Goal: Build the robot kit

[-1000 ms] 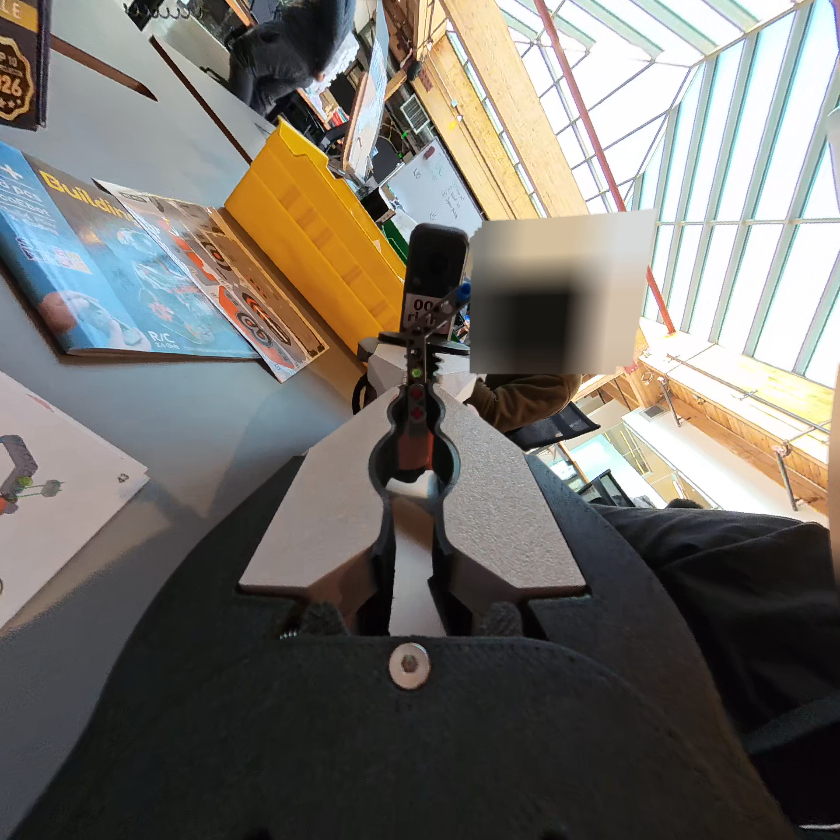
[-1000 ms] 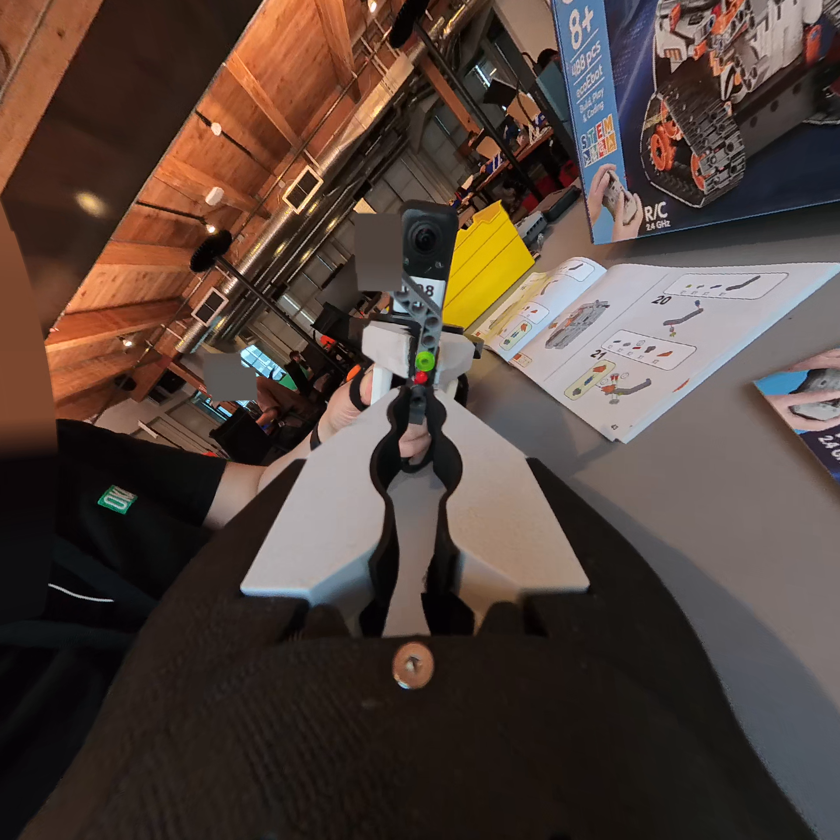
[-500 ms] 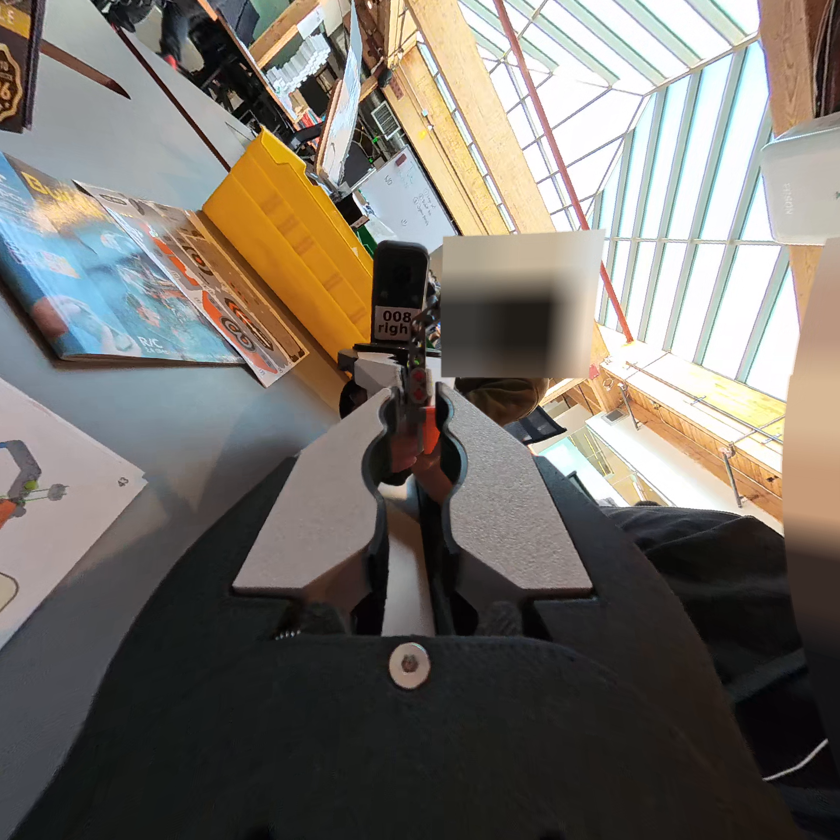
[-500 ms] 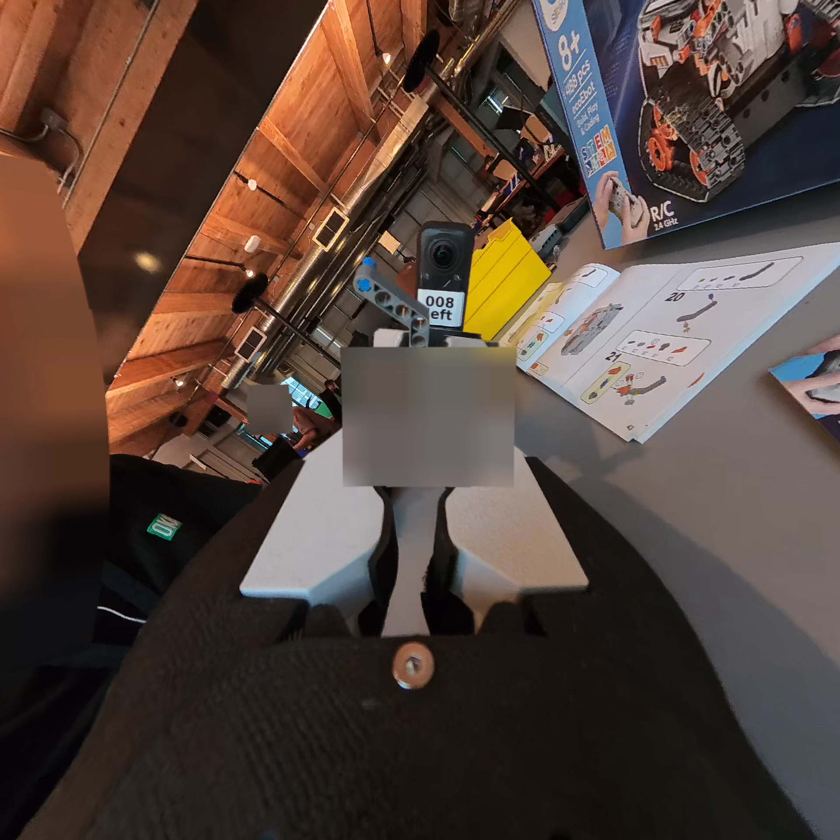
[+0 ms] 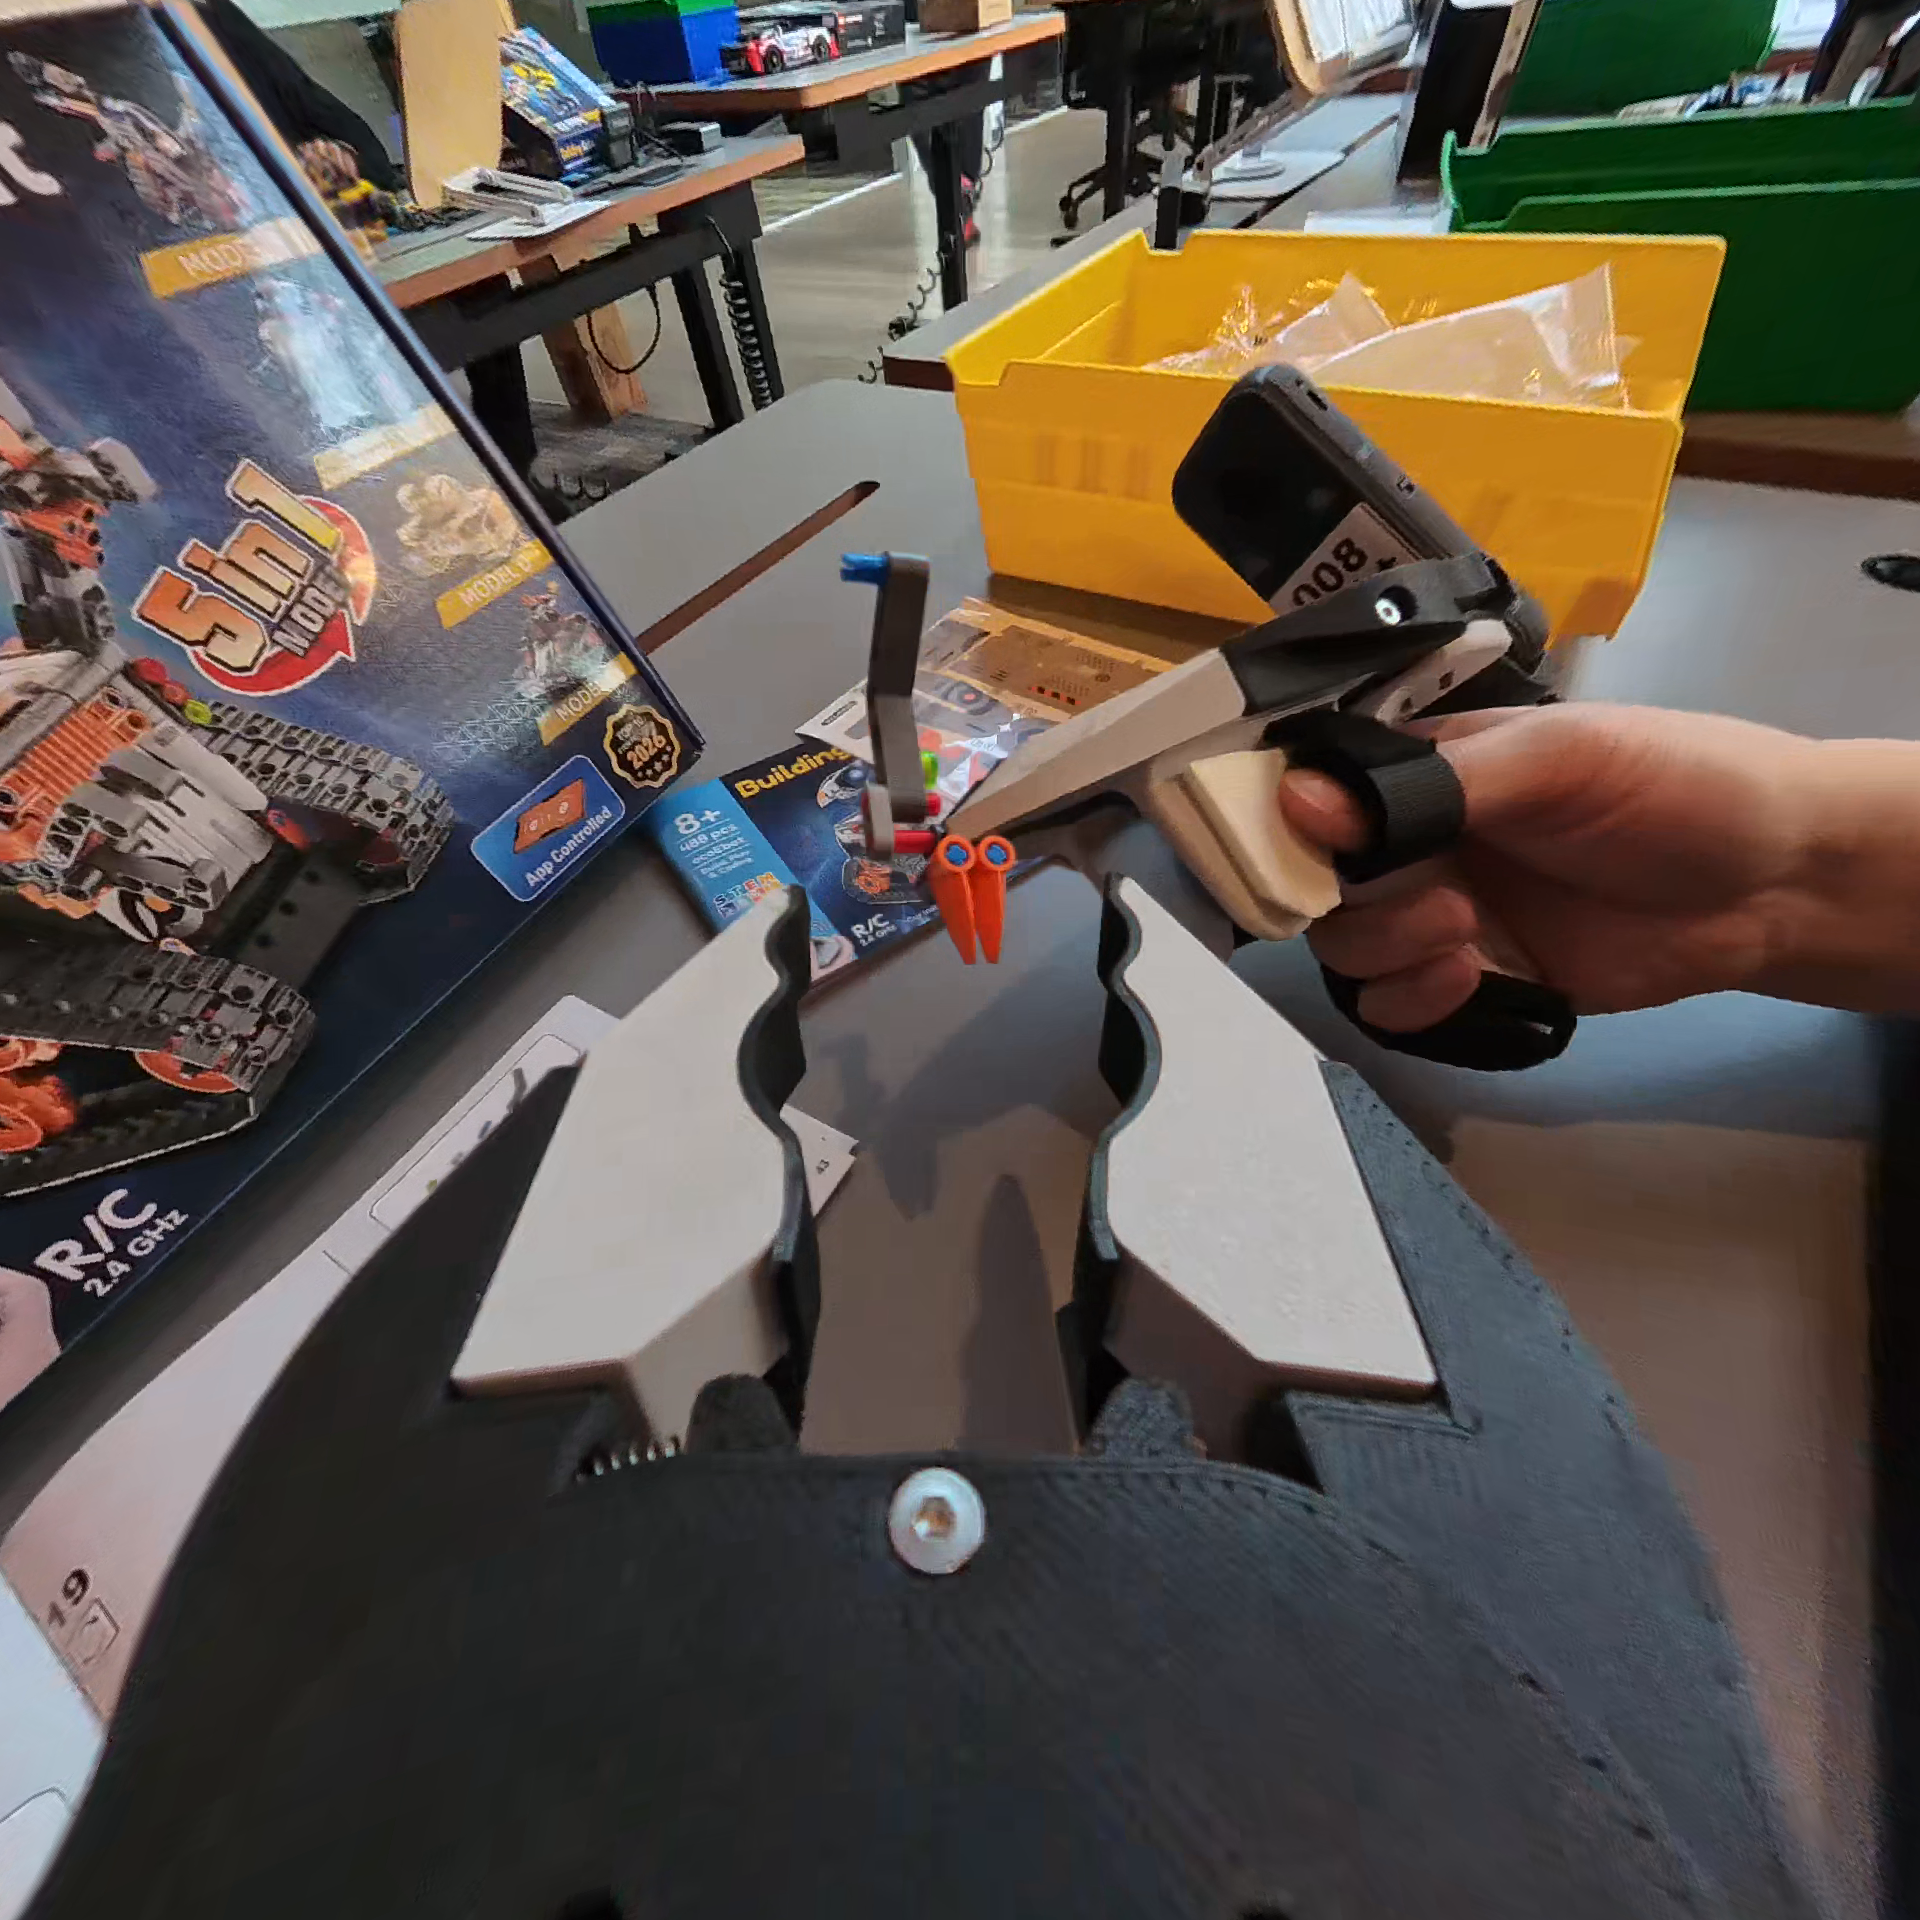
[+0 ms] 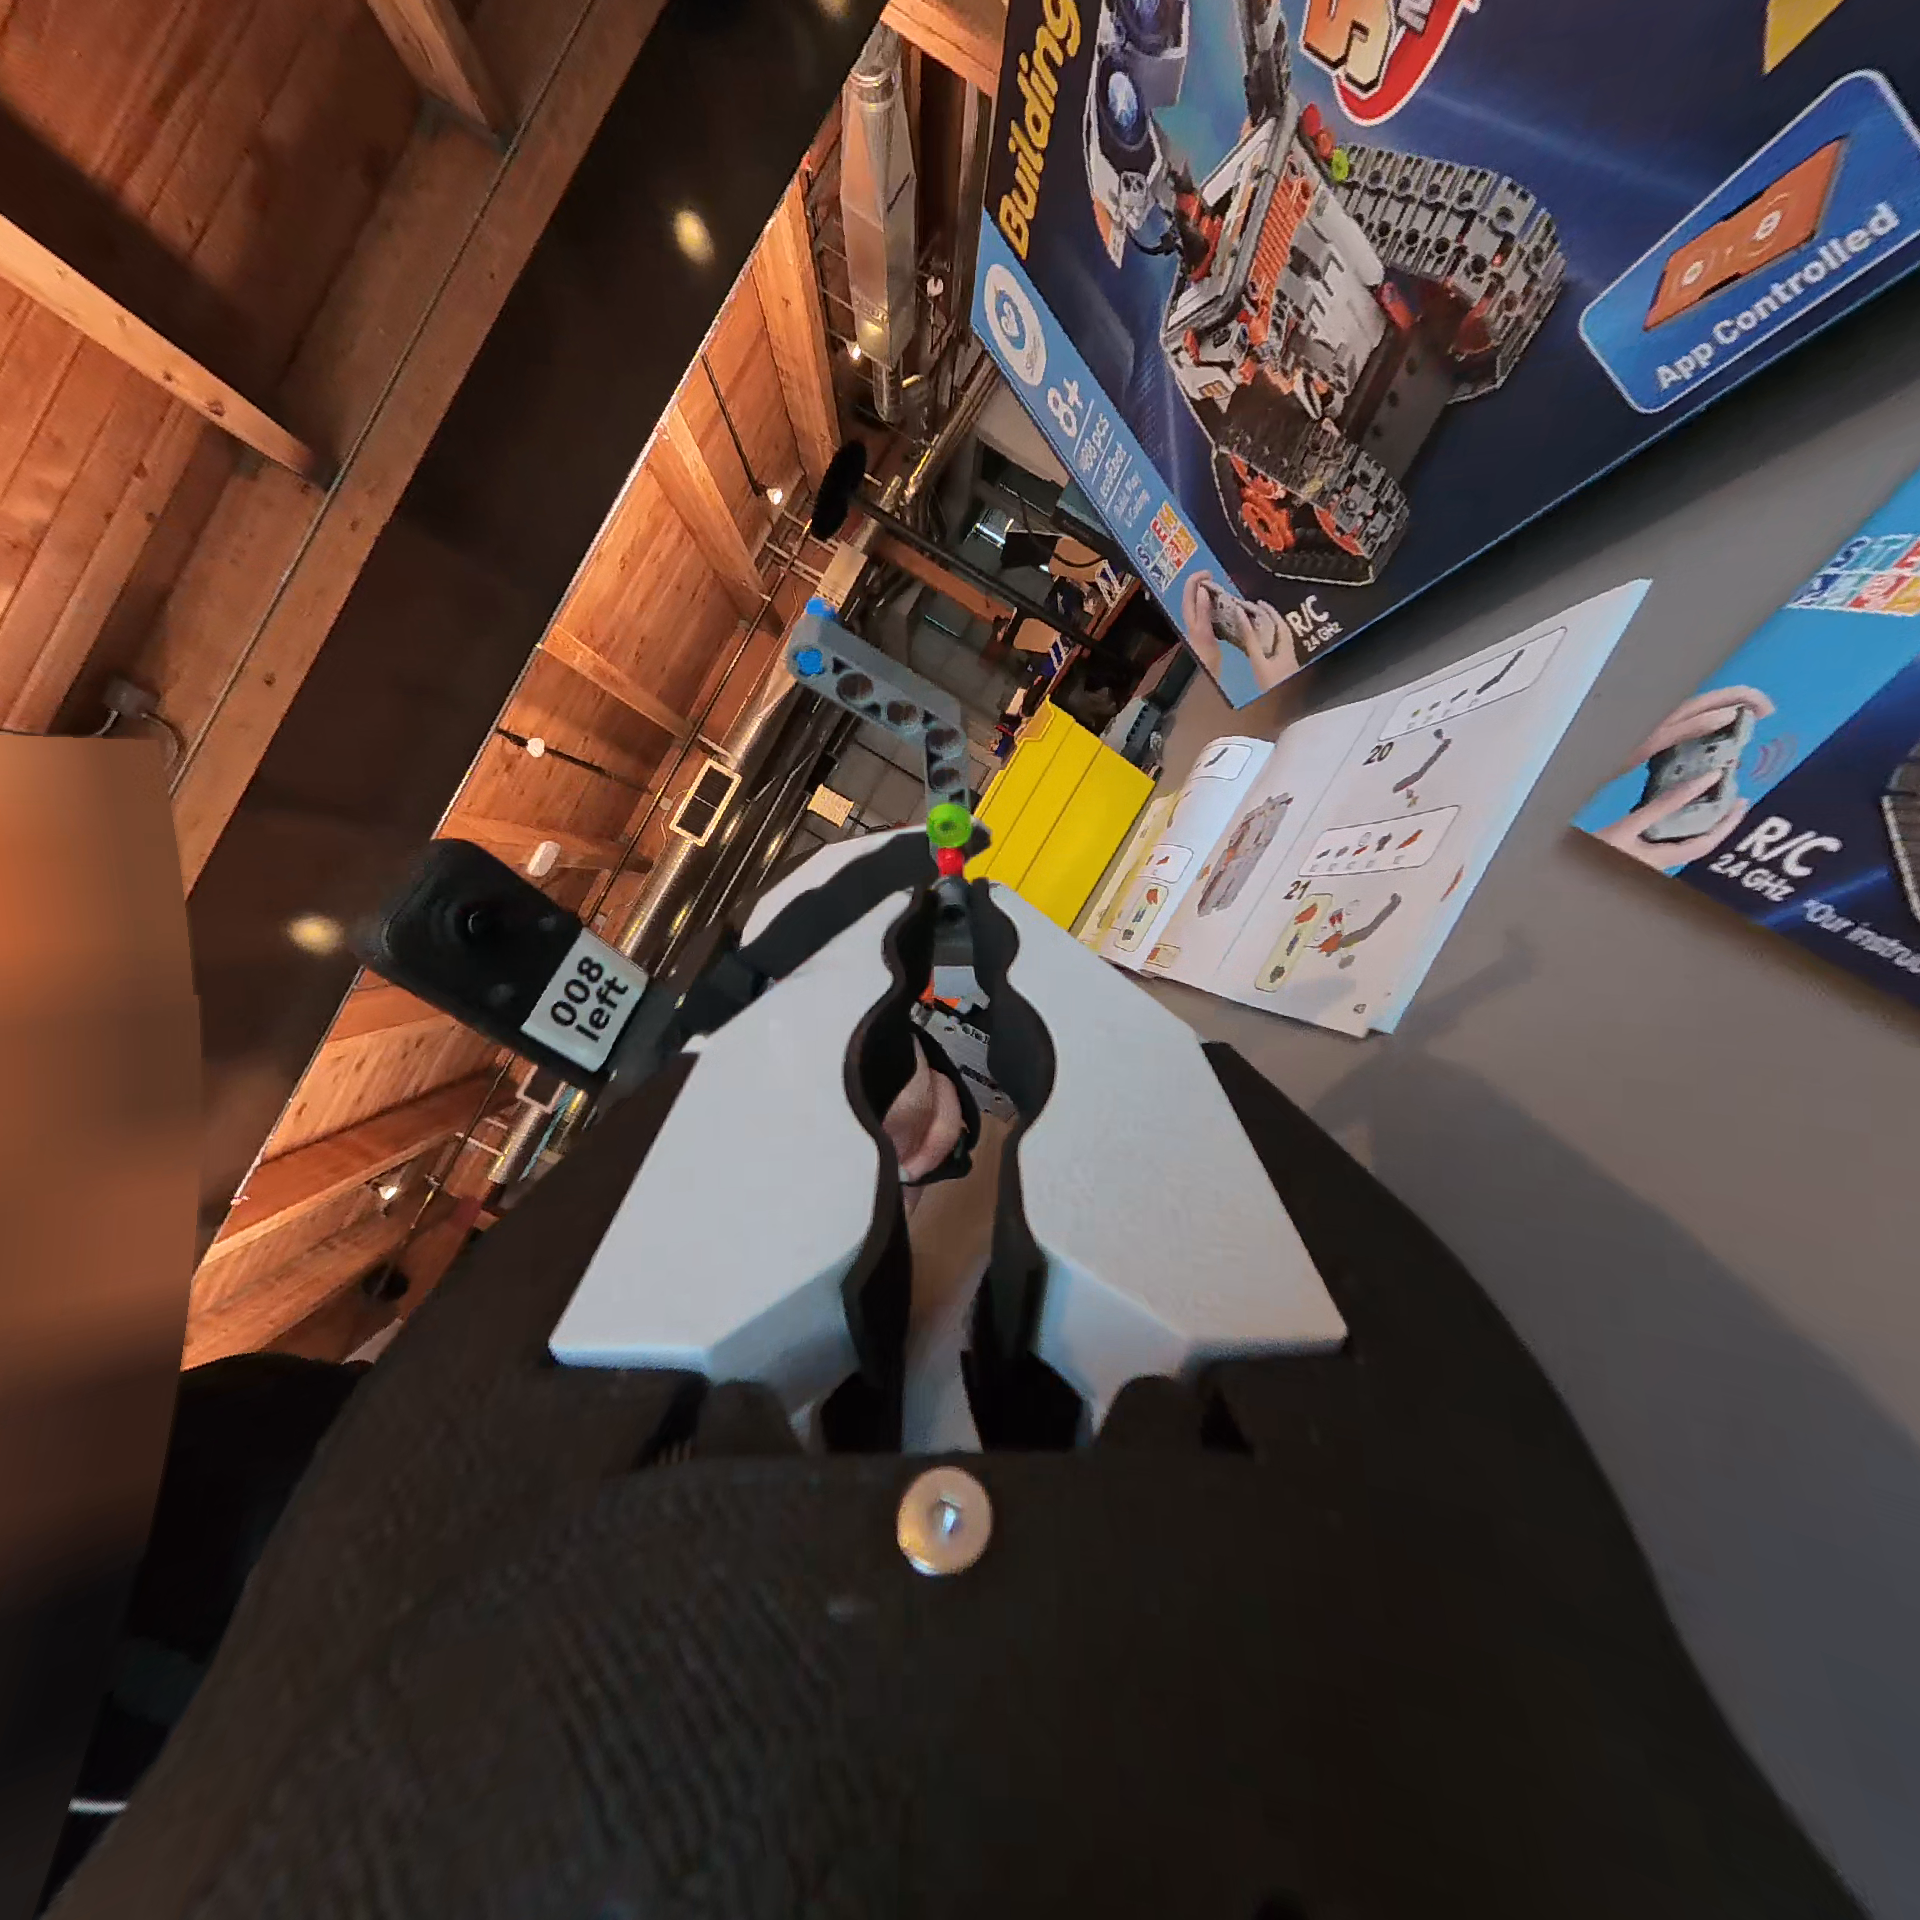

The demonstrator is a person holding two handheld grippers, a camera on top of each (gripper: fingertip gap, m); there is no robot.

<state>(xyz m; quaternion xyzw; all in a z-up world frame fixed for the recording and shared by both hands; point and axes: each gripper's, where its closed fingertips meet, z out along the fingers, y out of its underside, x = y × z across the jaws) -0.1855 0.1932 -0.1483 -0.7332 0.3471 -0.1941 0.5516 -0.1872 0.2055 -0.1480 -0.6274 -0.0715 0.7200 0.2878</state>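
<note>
My left gripper (image 5: 948, 914) is open and empty, its jaws wide apart just below a small brick assembly. The assembly is a bent grey beam (image 5: 896, 686) with a blue pin (image 5: 860, 566) on top, green and red pins, and two orange pointed pieces (image 5: 971, 894) at its base. My right gripper (image 5: 958, 831), held by a hand (image 5: 1558, 862), is shut on the assembly's lower end and holds it above the table. In the right wrist view the right gripper (image 6: 951, 914) pinches the assembly, and the grey beam (image 6: 883, 707) rises beyond its tips. The left gripper's camera (image 6: 488, 956) shows to the left.
A large blue toy box (image 5: 260, 675) stands at the left. A yellow bin (image 5: 1299, 468) with plastic bags sits at the back, a green bin (image 5: 1714, 239) behind it. A blue booklet (image 5: 790, 852), a sticker sheet (image 5: 1018, 665) and an open instruction manual (image 6: 1351, 831) lie on the grey table (image 5: 1558, 1195). Both grippers' tips are close together, under 4 cm apart.
My left gripper has opened, let go of the brick assembly and swung back and level. The right gripper stays shut on the assembly and holds it alone.
</note>
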